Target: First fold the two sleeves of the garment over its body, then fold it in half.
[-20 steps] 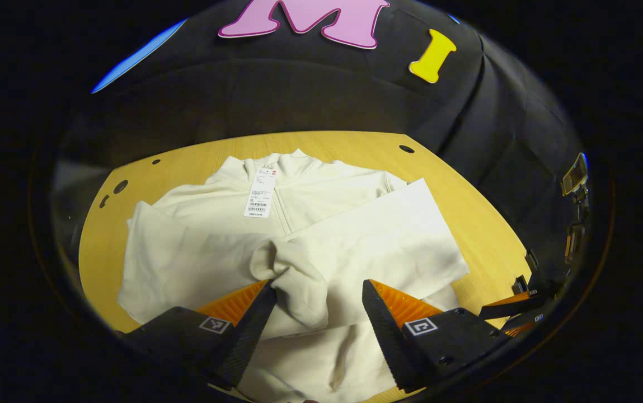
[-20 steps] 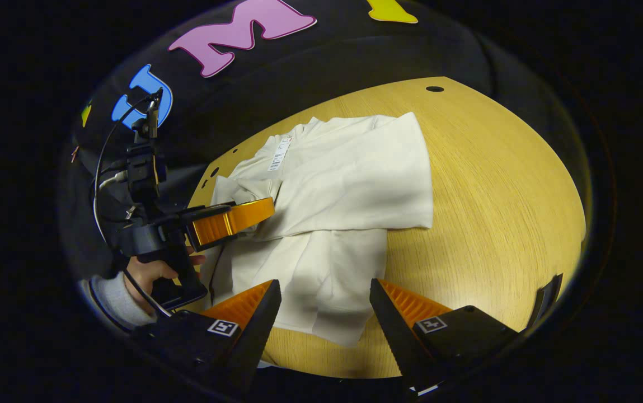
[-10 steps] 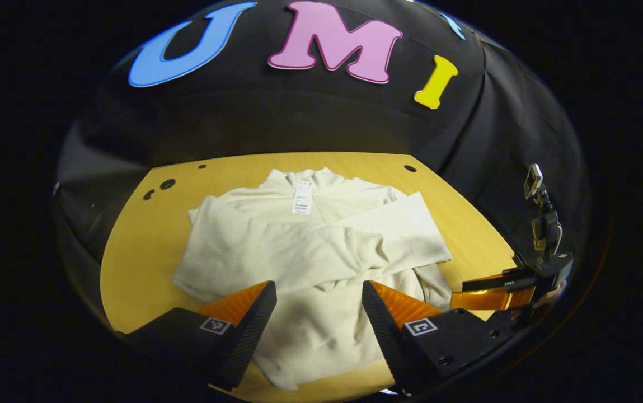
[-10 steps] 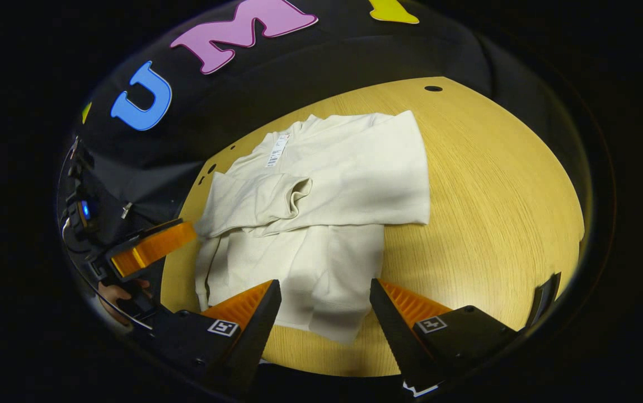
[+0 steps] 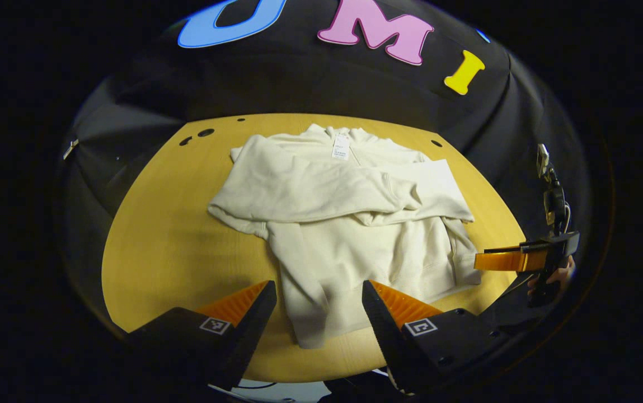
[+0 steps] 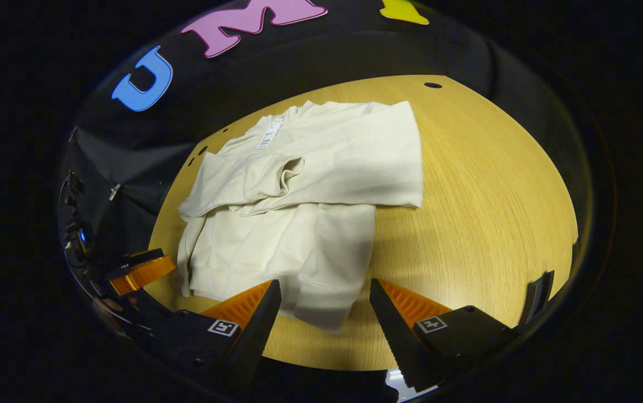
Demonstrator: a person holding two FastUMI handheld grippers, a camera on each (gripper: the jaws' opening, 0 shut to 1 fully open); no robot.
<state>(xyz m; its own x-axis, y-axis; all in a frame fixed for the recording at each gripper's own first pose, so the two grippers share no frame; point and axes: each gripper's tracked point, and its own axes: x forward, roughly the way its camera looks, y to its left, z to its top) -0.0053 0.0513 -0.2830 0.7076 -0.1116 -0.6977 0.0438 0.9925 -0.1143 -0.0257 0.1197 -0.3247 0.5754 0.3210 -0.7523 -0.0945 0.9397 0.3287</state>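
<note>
Both grippers, left and right, hover spread wide, empty, above the garment.

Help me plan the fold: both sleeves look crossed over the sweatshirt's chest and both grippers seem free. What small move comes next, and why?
Probably bring both open grippers down to the hem nearest them. Both sleeves already lie across the garment, and the left gripper and right gripper hold nothing above the table, so only the half fold remains.

Garment on table
</note>
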